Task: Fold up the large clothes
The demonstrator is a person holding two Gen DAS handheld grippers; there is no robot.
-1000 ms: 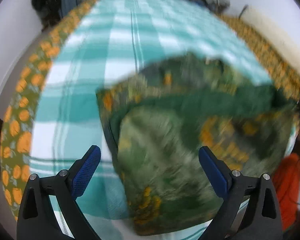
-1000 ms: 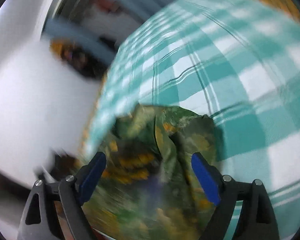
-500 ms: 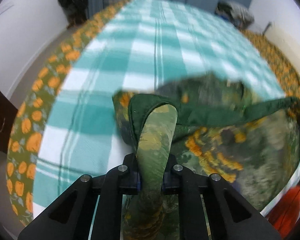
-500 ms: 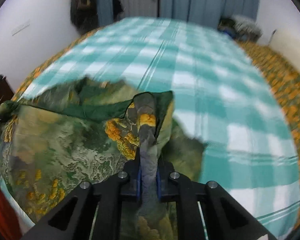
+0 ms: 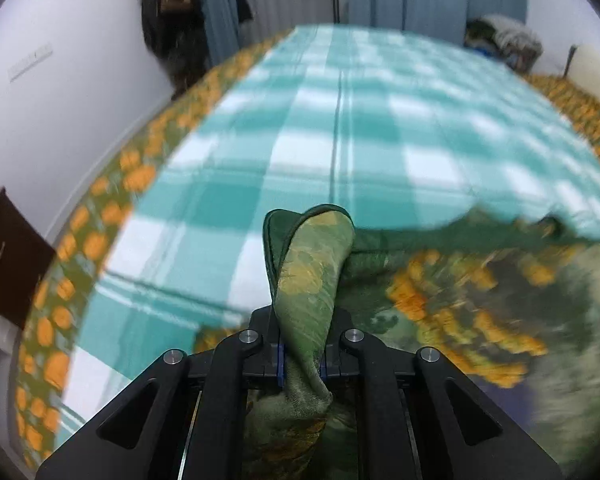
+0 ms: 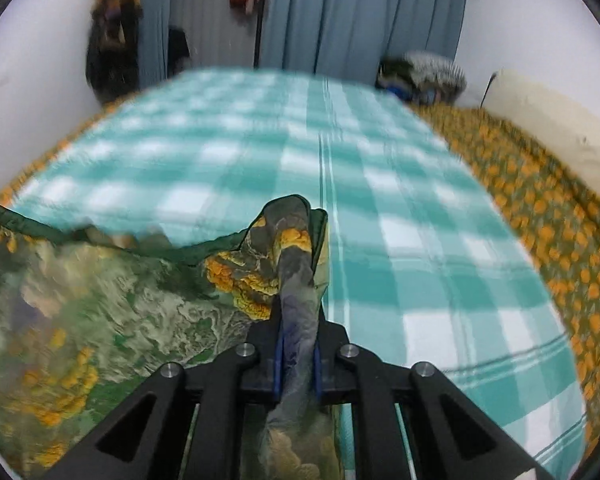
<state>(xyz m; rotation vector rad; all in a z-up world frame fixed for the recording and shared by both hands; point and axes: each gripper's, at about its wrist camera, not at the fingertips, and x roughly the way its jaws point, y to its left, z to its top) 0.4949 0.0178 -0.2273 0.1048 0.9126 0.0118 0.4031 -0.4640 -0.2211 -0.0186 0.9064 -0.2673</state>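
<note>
At 6 o'clock in the left wrist view, left tongs (image 5: pixel 301 354): black linkage, blue pads, clamped tight on a bunched corner of the garment (image 5: pixel 480 312). Cloth: green, with orange and yellow flower print and a dark green border; the pinched corner stands up past the pads toward 12 o'clock, and the rest stretches off toward 3 o'clock, held above the bed and blurred. Bed: teal and white checked sheet (image 5: pixel 340 128) over an orange-flowered olive cover (image 5: pixel 80 240), which shows along the rim at 9 o'clock. This view alone shows a dark brown piece of furniture (image 5: pixel 8 252) at 9 o'clock against the white wall. Right wrist view, 6 o'clock: right tongs (image 6: pixel 297 354), likewise clenched on another corner of the same garment (image 6: pixel 100 312), the cloth here spreading toward 9 o'clock, so the fabric spans between the two tools. Checked sheet (image 6: pixel 380 184) fills the middle; flowered cover (image 6: pixel 560 240) runs along 3 o'clock. This view shows more plainly the blue curtains (image 6: pixel 340 20) at 12 o'clock, a pile of clothes (image 6: pixel 424 76) at 1 o'clock beyond the bed's far end, and a cream bolster or pillow (image 6: pixel 552 120) at 2 o'clock.
</note>
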